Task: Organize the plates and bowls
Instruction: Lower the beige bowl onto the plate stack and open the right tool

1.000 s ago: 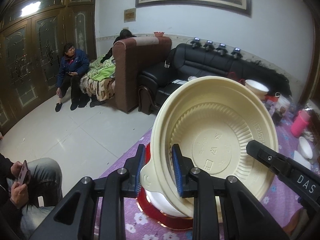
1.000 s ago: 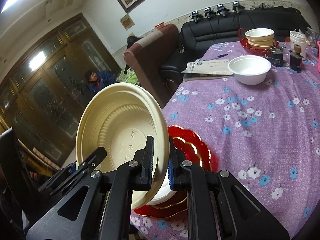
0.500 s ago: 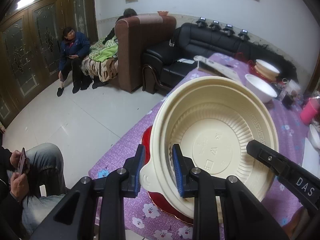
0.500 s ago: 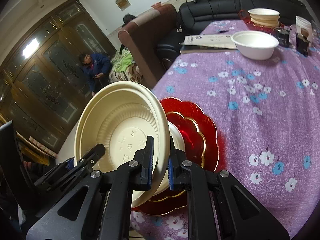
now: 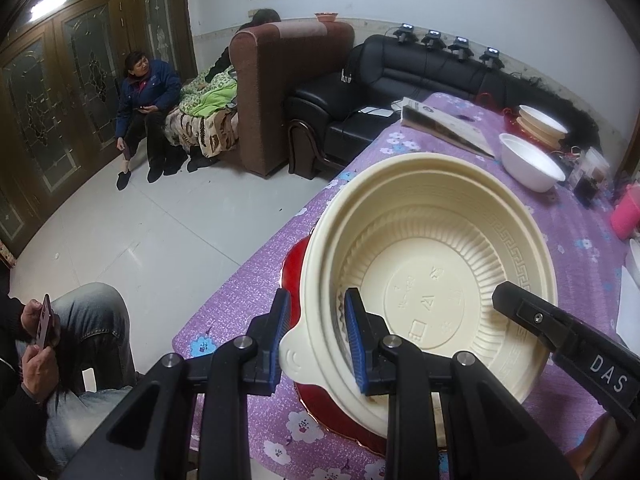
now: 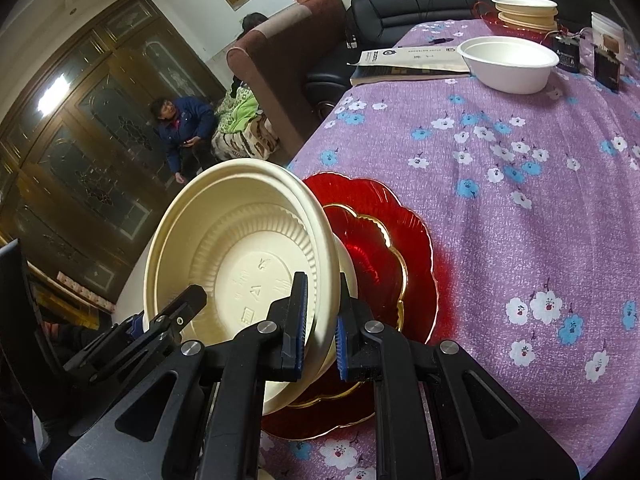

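We have the cream plastic bowl (image 5: 432, 280) tilted over the red scalloped plate (image 6: 404, 240) at the near edge of the table — its lower side looks down among the plates there, though we cannot tell if it is resting on them. A smaller gold-rimmed red plate (image 6: 368, 248) lies on the big one, and something white sits under the bowl. Our left gripper (image 5: 316, 340) is clamped on the bowl's rim beside its little tab, one blue pad outside and one inside. Our right gripper (image 6: 320, 328) pinches the opposite rim the same way, jaws nearly together on the thin wall. Around us spreads the purple flowered tablecloth (image 6: 540, 168). Farther back stands a white bowl (image 6: 508, 62), a booklet (image 6: 412, 62) beside it, and a stack of cream bowls (image 6: 524, 10) on another red plate at the far end.
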`<act>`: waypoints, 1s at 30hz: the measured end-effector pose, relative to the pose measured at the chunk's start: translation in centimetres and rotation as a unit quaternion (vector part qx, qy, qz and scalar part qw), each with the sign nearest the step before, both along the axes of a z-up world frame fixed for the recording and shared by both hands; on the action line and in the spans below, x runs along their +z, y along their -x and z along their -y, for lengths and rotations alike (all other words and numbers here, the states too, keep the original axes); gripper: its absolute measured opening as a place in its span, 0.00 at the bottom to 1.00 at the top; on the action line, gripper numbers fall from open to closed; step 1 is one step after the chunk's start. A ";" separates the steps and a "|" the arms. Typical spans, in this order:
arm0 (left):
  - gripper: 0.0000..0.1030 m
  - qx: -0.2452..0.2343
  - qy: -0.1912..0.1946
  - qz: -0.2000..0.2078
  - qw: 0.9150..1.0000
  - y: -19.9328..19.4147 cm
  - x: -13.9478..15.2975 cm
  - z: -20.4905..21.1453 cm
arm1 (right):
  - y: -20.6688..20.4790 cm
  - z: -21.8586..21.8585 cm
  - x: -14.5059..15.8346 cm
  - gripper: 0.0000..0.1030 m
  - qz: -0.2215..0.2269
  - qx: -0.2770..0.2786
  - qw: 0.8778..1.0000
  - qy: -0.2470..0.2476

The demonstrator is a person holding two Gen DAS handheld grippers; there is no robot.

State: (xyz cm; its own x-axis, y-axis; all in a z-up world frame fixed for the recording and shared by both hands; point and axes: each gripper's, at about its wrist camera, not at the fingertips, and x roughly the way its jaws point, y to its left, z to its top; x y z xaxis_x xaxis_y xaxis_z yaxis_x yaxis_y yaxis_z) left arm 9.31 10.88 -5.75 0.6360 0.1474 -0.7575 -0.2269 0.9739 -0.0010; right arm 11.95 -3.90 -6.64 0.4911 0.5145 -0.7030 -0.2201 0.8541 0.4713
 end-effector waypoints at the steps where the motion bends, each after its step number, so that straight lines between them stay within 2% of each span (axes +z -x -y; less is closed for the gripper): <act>1: 0.26 0.000 0.000 -0.001 1.000 -0.1 -0.1 0.1 | 0.0 0.0 0.0 0.12 0.000 -0.001 1.000 0.000; 17: 0.28 0.000 -0.003 -0.014 1.000 -0.8 -0.9 0.5 | -0.6 0.2 -0.8 0.12 -0.010 -0.005 1.000 -0.006; 23: 0.28 -0.003 -0.021 -0.017 1.000 -0.8 -1.0 1.0 | -0.6 0.6 -0.7 0.12 -0.001 -0.012 1.000 -0.002; 27: 0.33 0.000 -0.030 -0.010 1.000 -0.5 -0.6 0.9 | -0.5 0.9 -0.4 0.12 0.010 -0.015 1.000 0.000; 30: 0.47 0.008 -0.054 0.006 0.998 0.1 0.2 0.9 | -0.4 1.2 -0.1 0.12 0.018 -0.015 1.000 -0.006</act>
State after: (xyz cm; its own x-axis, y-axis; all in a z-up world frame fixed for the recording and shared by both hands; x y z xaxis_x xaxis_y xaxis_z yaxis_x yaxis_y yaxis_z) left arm 9.24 9.96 -5.60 0.6414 0.2376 -0.7295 -0.2423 0.9649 0.1012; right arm 12.37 -5.14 -6.70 0.5313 0.5073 -0.6785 -0.2104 0.8548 0.4744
